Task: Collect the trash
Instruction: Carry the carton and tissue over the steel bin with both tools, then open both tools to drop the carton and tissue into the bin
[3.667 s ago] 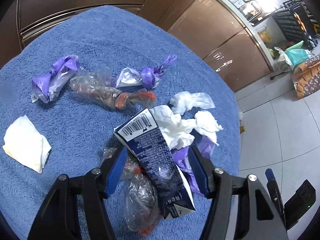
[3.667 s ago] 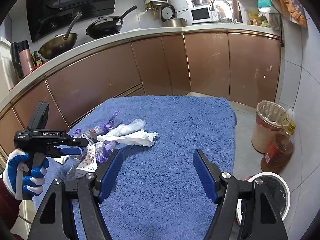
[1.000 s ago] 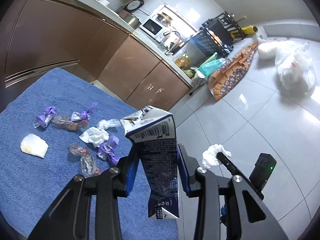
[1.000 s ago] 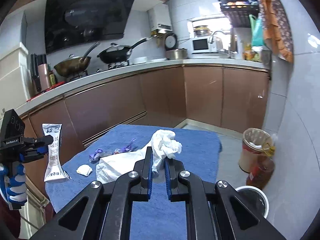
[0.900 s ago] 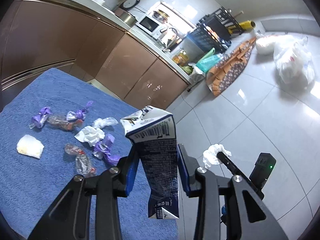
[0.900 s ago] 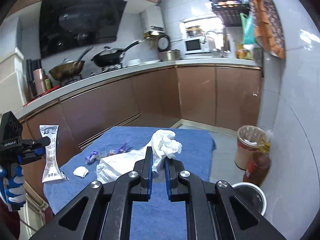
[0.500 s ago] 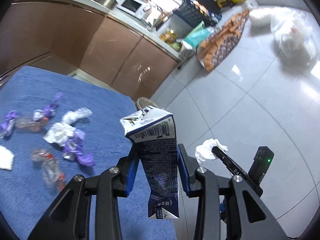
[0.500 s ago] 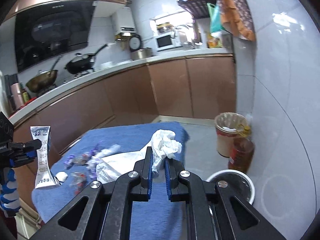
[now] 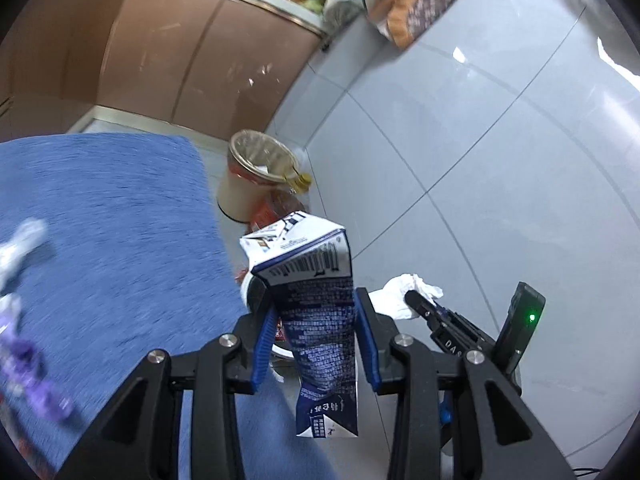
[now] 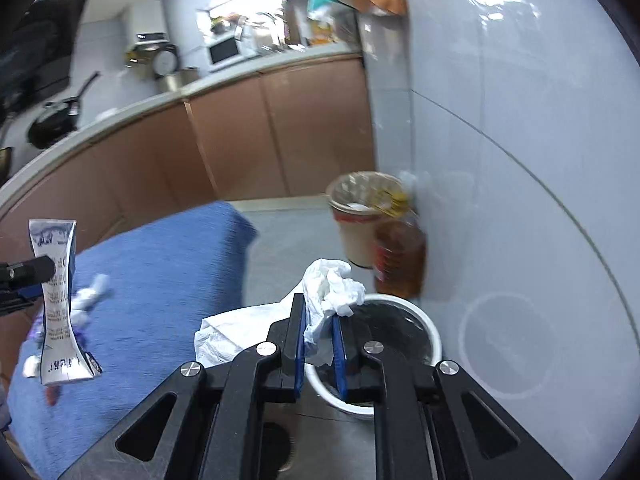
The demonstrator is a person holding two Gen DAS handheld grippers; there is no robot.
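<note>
A crushed blue-and-white milk carton (image 9: 316,300) stands upright between the blue pads of my left gripper (image 9: 314,308), which is shut on it past the right edge of the blue towel-covered table (image 9: 120,220). The same carton (image 10: 60,308) shows at the far left of the right wrist view. My right gripper (image 10: 319,340) pinches a crumpled white tissue (image 10: 332,284) just above a white bin (image 10: 424,328) with a black liner. Its jaws are opening, with the tissue still between the pads. More white paper (image 10: 236,332) hangs to its left.
A tan basket with a plastic liner (image 10: 360,216) and a bottle of amber oil (image 10: 400,256) stand on the floor by the tiled wall. Blurred purple wrappers (image 9: 28,364) and a white scrap (image 9: 24,236) lie on the towel. Brown cabinets run behind.
Both grippers have swung right and down, away from the table and toward the floor bins. The white bin now sits right under the right gripper's tips. Each gripper keeps its load.
</note>
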